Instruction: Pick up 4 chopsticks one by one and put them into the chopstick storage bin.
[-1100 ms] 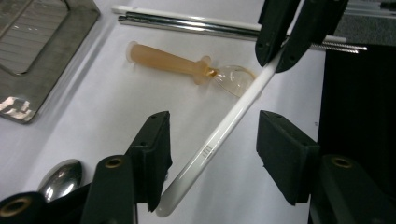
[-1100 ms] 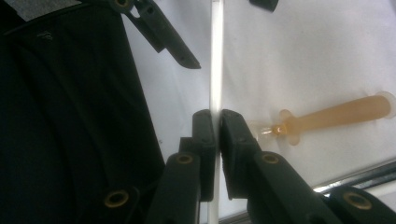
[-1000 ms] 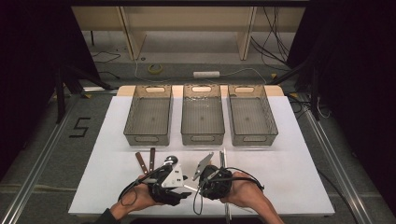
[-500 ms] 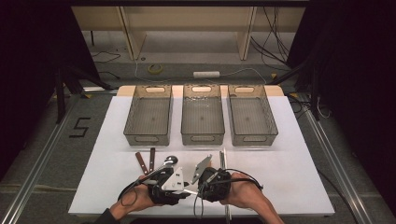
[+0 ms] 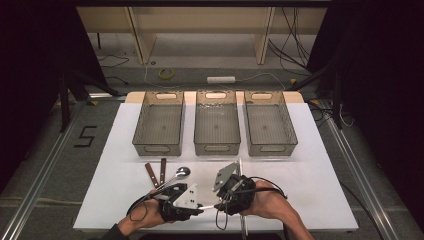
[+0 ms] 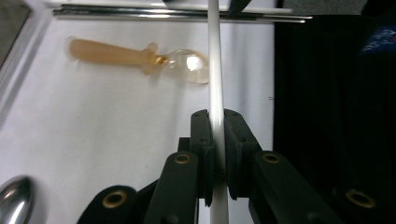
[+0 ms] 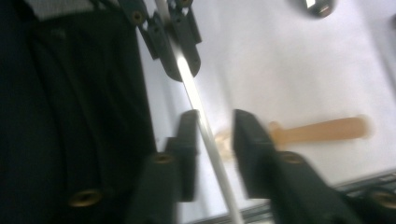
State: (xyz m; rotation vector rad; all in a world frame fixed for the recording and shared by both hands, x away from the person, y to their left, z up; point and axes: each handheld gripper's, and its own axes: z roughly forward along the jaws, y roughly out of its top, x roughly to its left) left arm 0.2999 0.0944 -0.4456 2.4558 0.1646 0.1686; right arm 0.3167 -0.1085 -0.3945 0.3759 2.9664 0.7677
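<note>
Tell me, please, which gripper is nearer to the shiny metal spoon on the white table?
Left. The left gripper sits just below the metal spoon; the right gripper is farther off, on the left gripper's far side.

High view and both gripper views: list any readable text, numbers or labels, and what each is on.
"5": black figure on the grey floor left of the table, seen in the high view.
Blue print on the dark surface at the upper right of the left gripper view: too blurred to read.
Nothing else readable, including the three bins.
</note>
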